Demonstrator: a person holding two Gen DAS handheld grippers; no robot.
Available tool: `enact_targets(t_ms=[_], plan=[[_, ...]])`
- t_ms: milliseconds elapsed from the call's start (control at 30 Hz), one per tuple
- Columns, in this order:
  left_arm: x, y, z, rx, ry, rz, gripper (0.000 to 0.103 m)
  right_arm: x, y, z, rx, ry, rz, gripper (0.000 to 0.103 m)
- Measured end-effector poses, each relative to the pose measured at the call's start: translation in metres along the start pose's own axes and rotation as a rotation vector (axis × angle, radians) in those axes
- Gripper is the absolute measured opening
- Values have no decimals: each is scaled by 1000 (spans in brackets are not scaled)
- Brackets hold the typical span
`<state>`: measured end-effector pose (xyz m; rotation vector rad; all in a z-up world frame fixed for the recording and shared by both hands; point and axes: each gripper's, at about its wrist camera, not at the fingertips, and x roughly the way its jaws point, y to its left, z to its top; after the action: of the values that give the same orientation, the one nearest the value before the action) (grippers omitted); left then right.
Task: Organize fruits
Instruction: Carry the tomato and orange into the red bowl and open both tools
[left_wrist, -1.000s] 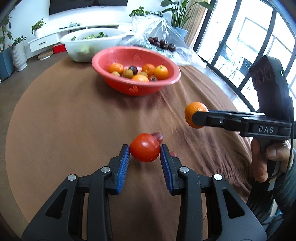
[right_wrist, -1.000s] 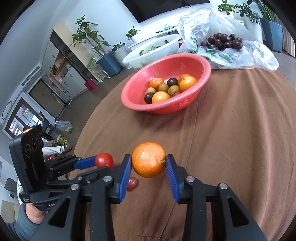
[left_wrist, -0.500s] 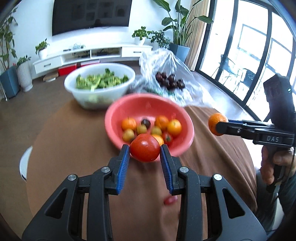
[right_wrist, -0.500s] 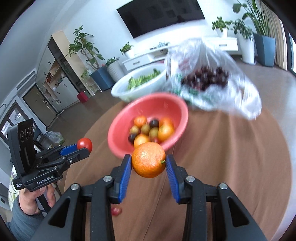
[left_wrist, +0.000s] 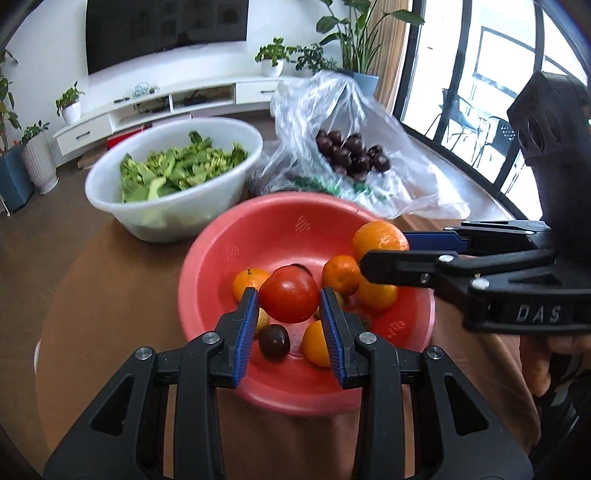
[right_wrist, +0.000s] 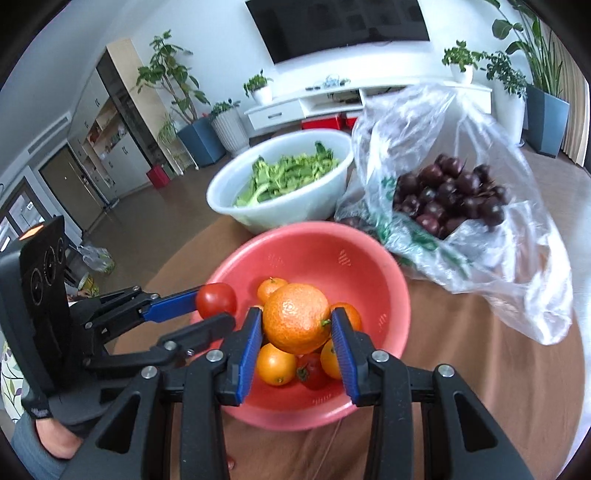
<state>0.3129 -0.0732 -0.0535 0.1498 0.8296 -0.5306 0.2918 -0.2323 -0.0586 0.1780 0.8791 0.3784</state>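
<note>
While a red tomato (left_wrist: 289, 294) is clamped between the blue fingers (left_wrist: 246, 334) of the left gripper (left_wrist: 290, 328), an orange (right_wrist: 296, 317) is gripped by the right gripper (right_wrist: 297, 345). Both fruits are held above the red bowl (left_wrist: 269, 236), in which smaller oranges and a dark plum (left_wrist: 274, 341) are seen. A white bowl of greens (left_wrist: 173, 182) and a plastic bag of dark fruit (right_wrist: 448, 199) are set behind it on the brown desk (left_wrist: 110, 295).

Fruit in red basin (left_wrist: 280, 236) partly hidden behind tomato (left_wrist: 289, 294), white bowl (left_wrist: 173, 218) motion-blurred, plastic bag (right_wrist: 517, 280) blurred
</note>
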Motion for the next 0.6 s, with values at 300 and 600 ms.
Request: enact_targets(t_ms=[300,600], plan=[[25,5,-6,-5,19,9,32,27,-6,-1,-15,48,-28,41],[34,3,-11,9,26,49,50,35,0,-3,-57,60,-66,42]])
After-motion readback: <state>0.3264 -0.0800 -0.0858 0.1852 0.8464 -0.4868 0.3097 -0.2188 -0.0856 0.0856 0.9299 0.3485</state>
